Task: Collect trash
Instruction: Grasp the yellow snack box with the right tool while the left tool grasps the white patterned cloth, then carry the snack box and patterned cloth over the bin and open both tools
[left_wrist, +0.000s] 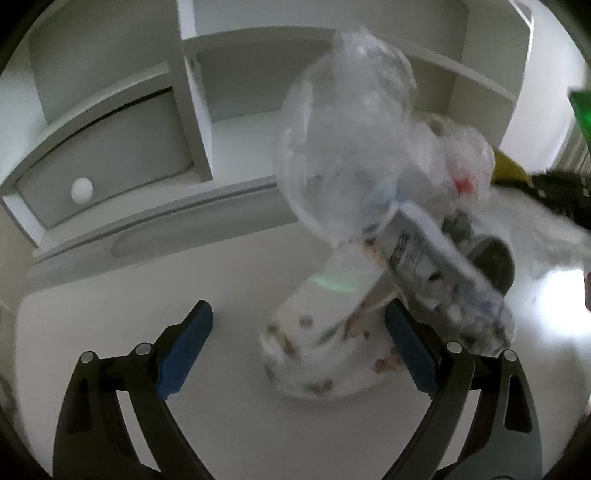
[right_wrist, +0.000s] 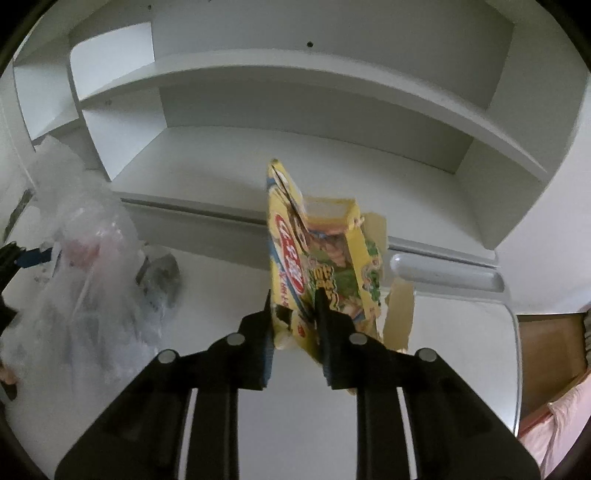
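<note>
Yellow box (right_wrist: 314, 266) pinched in right gripper (right_wrist: 293, 306) over desk (right_wrist: 443, 369), probably headed for clear bag (right_wrist: 85, 251) nearby; left gripper (left_wrist: 299, 317) spread wide, holding nothing, beside wrappers (left_wrist: 321, 354).

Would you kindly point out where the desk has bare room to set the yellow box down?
The desk lies bare between the clear plastic bag and the yellow box, and toward its near edge. The shelf compartment behind looks empty too. It is crowded at the bag, where wrappers and a patterned white bag pile up.
</note>
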